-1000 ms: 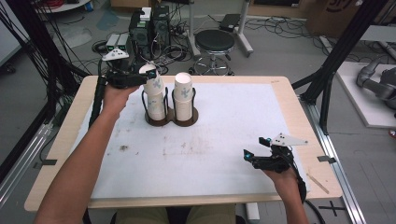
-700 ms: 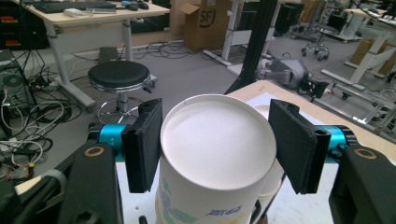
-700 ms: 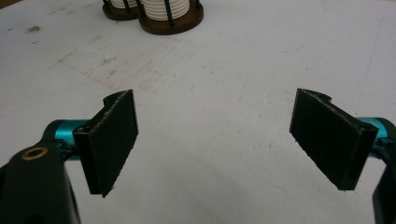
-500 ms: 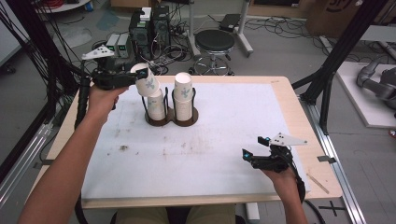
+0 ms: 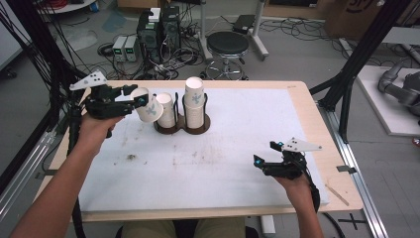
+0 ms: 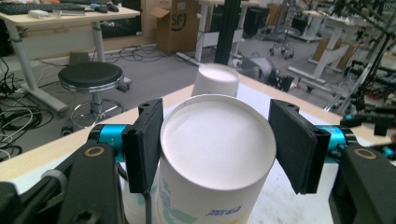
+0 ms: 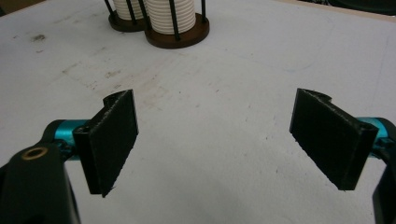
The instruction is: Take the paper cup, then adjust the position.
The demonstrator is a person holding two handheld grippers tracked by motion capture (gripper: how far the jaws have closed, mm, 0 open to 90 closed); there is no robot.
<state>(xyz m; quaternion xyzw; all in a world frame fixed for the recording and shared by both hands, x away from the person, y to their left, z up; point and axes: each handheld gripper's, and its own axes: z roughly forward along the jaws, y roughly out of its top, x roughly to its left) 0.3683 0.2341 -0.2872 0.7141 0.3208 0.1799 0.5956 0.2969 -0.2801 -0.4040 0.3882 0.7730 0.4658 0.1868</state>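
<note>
A white paper cup [image 5: 148, 106] with a blue-green print hangs tilted in the air, just left of the cup holder, and my left gripper [image 5: 136, 97] is shut on it. In the left gripper view the cup [image 6: 215, 149] sits bottom-up between the jaws of the left gripper [image 6: 218, 135]. The dark wooden two-slot holder [image 5: 181, 130] carries a short stack of cups [image 5: 166, 110] on the left and a taller stack [image 5: 194, 101] on the right. My right gripper [image 5: 266, 153] rests open near the front right of the mat, with nothing in it; the right gripper view has it [image 7: 215, 140] facing the holder [image 7: 180, 41].
A stained white mat [image 5: 223, 173] covers most of the wooden table [image 5: 317, 119]. Behind the table stand a black stool [image 5: 228, 45] and computer boxes [image 5: 158, 25] with cables. Black frame posts [image 5: 346, 94] rise at both sides.
My left gripper has lifted the top cup off the left stack and carried it left and toward me, tilting it. The left stack is now shorter. The right gripper has stayed put.
</note>
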